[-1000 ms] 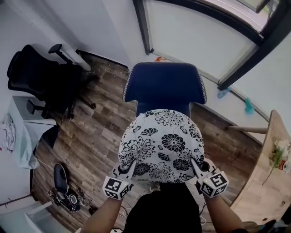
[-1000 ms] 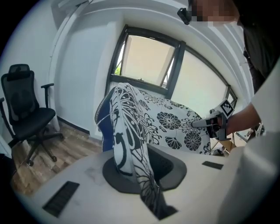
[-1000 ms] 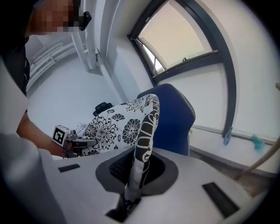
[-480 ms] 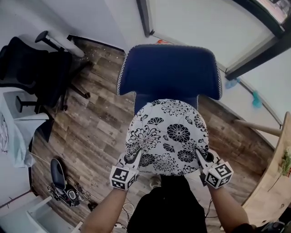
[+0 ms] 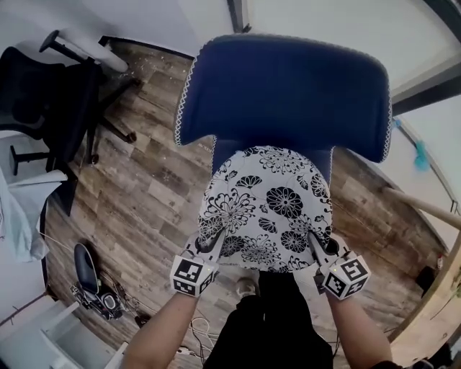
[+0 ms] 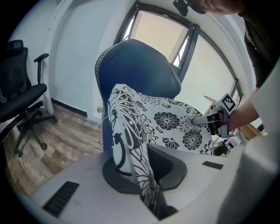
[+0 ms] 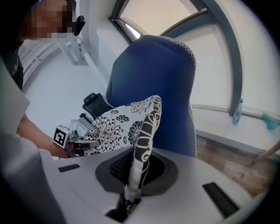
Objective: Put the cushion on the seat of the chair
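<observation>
A round white cushion with black flowers (image 5: 266, 209) hangs over the seat of the blue chair (image 5: 281, 90), hiding the seat. My left gripper (image 5: 210, 249) is shut on the cushion's near left edge (image 6: 131, 162). On the near right edge (image 7: 142, 148) my right gripper (image 5: 315, 249) is shut too. The chair's blue back (image 6: 131, 65) rises just behind the cushion in both gripper views (image 7: 153, 74). Each gripper shows in the other's view, the right gripper (image 6: 210, 119) and the left gripper (image 7: 85, 142).
A black office chair (image 5: 50, 94) stands at the left on the wood floor (image 5: 144, 194). A black device with cables (image 5: 90, 281) lies on the floor at lower left. White wall and a dark window frame (image 5: 238, 14) are behind the blue chair. A wooden table edge (image 5: 432, 288) is at the right.
Both grippers have come down with the cushion. The blue chair now fills more of the head view and the cushion sits lower against its back.
</observation>
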